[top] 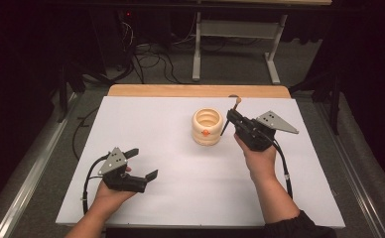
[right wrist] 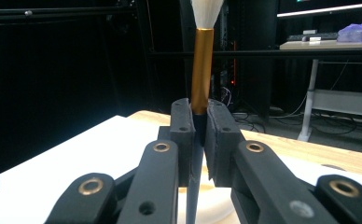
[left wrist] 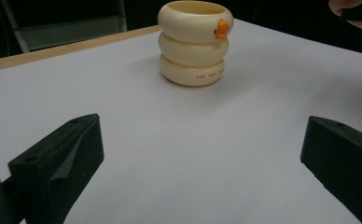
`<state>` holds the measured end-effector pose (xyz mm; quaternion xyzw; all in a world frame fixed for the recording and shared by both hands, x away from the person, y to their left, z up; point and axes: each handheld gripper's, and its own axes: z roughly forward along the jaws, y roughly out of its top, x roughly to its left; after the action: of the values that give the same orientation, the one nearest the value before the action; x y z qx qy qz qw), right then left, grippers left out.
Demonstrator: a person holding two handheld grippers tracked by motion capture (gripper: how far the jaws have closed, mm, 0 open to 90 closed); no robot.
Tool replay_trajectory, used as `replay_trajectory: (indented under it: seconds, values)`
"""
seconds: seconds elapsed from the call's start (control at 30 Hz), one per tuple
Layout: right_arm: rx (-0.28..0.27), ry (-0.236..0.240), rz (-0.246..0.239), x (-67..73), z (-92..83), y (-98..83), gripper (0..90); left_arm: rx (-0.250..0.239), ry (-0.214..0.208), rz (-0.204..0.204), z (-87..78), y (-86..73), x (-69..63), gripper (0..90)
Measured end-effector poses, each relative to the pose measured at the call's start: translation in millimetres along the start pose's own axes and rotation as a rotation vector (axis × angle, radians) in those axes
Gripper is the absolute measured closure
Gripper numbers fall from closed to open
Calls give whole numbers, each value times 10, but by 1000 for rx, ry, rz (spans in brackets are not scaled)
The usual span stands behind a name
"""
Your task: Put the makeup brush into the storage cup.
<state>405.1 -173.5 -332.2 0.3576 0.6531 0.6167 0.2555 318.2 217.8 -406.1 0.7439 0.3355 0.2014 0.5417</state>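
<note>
Gold-banded brush (right wrist: 201, 70) stands clamped upright in my right hand-held gripper (right wrist: 197, 135), just beside the cream holder (top: 207, 126); my left hand-held gripper (left wrist: 202, 154) gapes empty.

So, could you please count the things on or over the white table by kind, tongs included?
Cream ringed holder: 1
Brush: 1
Tongs: 2, left tongs open, right tongs shut on the brush
Total: 4
</note>
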Motion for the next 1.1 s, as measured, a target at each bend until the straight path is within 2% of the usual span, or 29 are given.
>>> replay_trajectory:
  seconds: [0.4, 1.1]
  values:
    - [-10, 1, -14, 28, 128, 113, 850, -4, -1, 0, -15, 6, 1, 1]
    - [-7, -9, -33, 89, 337, 205, 850, -19, 0, 8, -38, 24, -11, 1]
